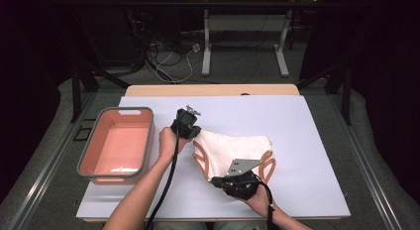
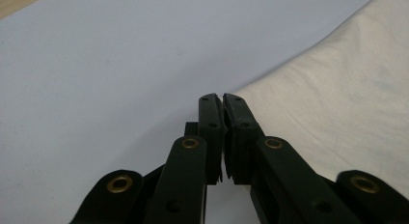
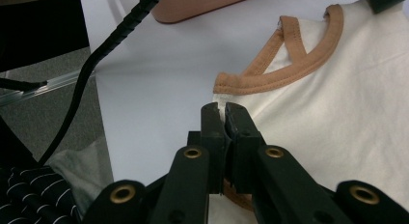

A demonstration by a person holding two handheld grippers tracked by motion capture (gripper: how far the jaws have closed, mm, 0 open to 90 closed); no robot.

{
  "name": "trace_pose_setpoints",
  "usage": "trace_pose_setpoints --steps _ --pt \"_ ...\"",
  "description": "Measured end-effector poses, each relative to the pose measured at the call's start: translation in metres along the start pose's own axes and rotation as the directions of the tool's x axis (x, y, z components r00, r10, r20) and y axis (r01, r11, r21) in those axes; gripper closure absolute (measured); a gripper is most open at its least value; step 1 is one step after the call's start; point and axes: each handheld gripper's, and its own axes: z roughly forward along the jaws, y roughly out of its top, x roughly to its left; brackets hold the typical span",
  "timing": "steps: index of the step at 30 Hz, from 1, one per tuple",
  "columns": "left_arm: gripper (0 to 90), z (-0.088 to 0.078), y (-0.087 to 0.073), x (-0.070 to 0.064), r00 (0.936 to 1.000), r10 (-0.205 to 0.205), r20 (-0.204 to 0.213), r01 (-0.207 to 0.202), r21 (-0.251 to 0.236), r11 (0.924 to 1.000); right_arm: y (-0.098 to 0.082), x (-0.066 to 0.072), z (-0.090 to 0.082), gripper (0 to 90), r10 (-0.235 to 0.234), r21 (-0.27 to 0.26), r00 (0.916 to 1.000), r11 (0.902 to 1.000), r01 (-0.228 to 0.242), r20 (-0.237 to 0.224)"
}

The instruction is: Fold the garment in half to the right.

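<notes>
Garment (image 1: 233, 148): cream cloth with tan-orange trim, lying partly folded on the white tabletop (image 1: 307, 141), right of centre and toward the near edge. Trim loops show at its left and right sides in the high view; in the right gripper view the tan band (image 3: 289, 72) curves just beyond the jaws.

Left gripper (image 1: 189, 122): at the garment's far left corner, held in the left hand (image 1: 168, 141), forearm coming in from the bottom edge and angled up to the right. Jaws together at the cloth's edge; the left gripper view (image 2: 223, 99) shows them closed where cloth meets tabletop, though cloth between them cannot be made out.

Right gripper (image 1: 218, 180): at the garment's near edge, held in the right hand (image 1: 257, 198), pointing leftward. Jaws clamped on a pinch of cream cloth just below the trim (image 3: 222, 108).

Basin (image 1: 89, 150): pink inside, grey rim, on the tabletop's left, well apart from the garment.
</notes>
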Motion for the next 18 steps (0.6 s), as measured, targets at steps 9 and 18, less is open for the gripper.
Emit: trace_pose_setpoints --steps 9,18 --pt "86.6 -0.003 0.005 0.003 0.9999 -0.003 -0.013 0.003 0.003 1.0000 0.005 0.001 0.001 87.2 -0.024 -0.014 0.9995 0.9996 0.024 0.018" --pt "86.6 -0.010 0.013 0.004 0.9994 0.002 -0.034 -0.002 -0.001 1.0000 0.011 0.000 -0.001 87.2 -0.026 -0.038 0.9994 0.9989 0.027 0.024"
